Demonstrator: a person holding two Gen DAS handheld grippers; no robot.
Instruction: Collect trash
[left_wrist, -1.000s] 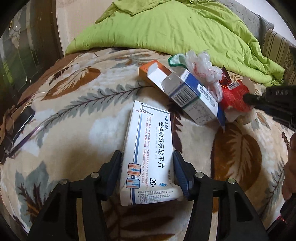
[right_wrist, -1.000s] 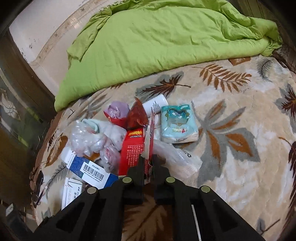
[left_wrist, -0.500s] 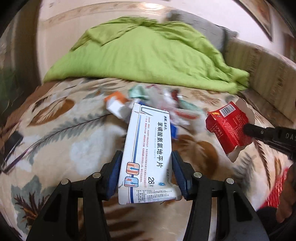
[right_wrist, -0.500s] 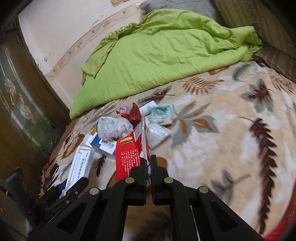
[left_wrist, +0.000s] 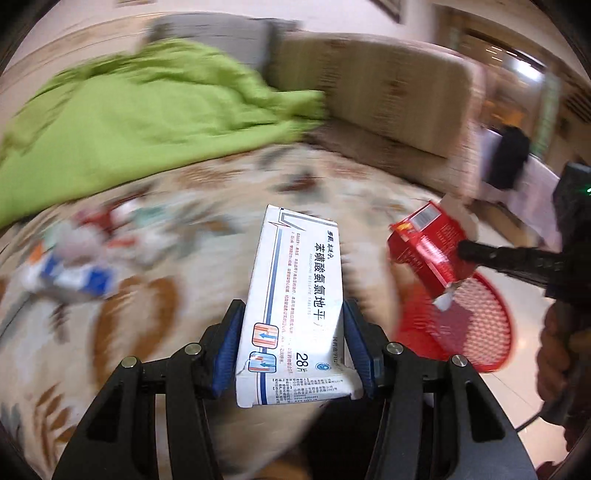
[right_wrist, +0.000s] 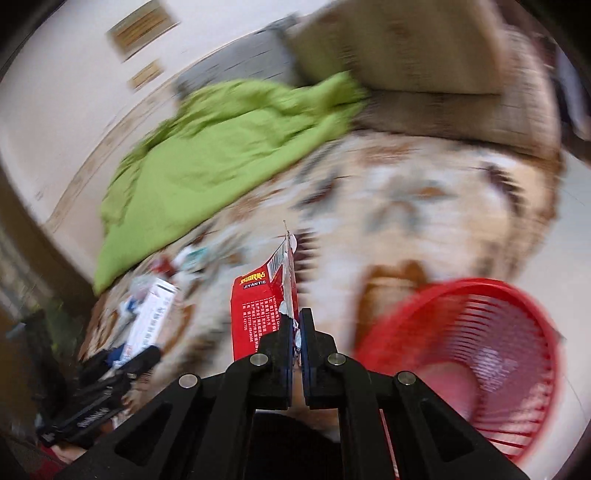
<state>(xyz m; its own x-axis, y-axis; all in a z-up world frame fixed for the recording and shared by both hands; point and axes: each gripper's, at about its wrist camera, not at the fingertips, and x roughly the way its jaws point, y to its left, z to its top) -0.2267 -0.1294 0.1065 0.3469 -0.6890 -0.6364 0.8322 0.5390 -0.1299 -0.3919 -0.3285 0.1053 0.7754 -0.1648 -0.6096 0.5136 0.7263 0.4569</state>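
Note:
My left gripper (left_wrist: 293, 328) is shut on a white and blue medicine box (left_wrist: 295, 306), lifted off the bed. My right gripper (right_wrist: 294, 325) is shut on the torn edge of a red carton (right_wrist: 258, 314); in the left wrist view that red carton (left_wrist: 424, 243) hangs above the rim of a red mesh basket (left_wrist: 491, 325). The red mesh basket (right_wrist: 491, 354) sits low at the right in the right wrist view. A blurred pile of remaining trash (left_wrist: 74, 258) lies on the bed at the left.
The bed has a leaf-patterned blanket (left_wrist: 192, 221) and a green quilt (left_wrist: 129, 110) at the back. A beige sofa (left_wrist: 369, 92) stands behind the bed. A person's hand (left_wrist: 554, 350) holds the right gripper at the far right. Both views are motion-blurred.
Both grippers have swung right, away from the trash pile, each carrying its box. The red basket has come into view beside the bed, with the red carton now above its rim.

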